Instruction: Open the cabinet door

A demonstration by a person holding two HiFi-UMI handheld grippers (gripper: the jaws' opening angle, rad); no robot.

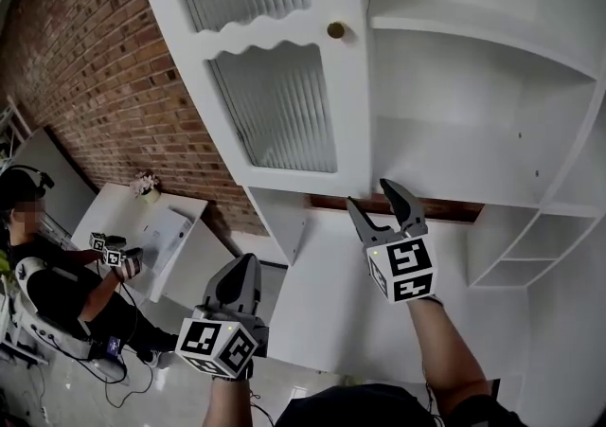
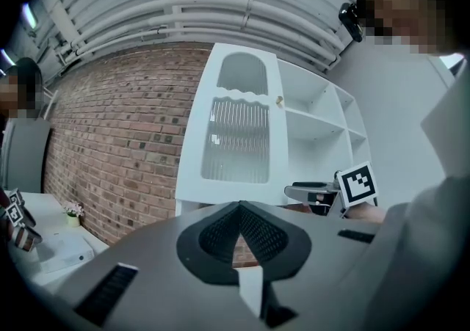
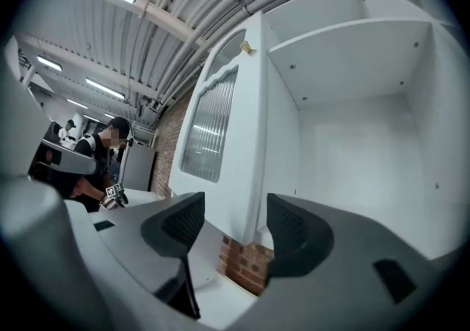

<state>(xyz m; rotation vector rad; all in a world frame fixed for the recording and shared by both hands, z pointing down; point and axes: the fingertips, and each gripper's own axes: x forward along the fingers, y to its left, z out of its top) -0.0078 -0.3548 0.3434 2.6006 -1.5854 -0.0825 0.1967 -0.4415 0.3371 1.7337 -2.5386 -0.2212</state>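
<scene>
The white cabinet door with ribbed glass panes and a brass knob stands swung open to the left, showing bare white shelves. My right gripper hovers below the door's lower edge, jaws open, with nothing between them. In the right gripper view the door's free edge lies straight ahead beyond the right gripper, apart from it, with the knob high up. My left gripper is lower and to the left, shut and empty. The left gripper view shows the left gripper with its tips together, facing the door.
A brick wall runs behind the cabinet on the left. A seated person holding other grippers is at the far left beside a white table with a small plant. White cabinet cubbies lie at right.
</scene>
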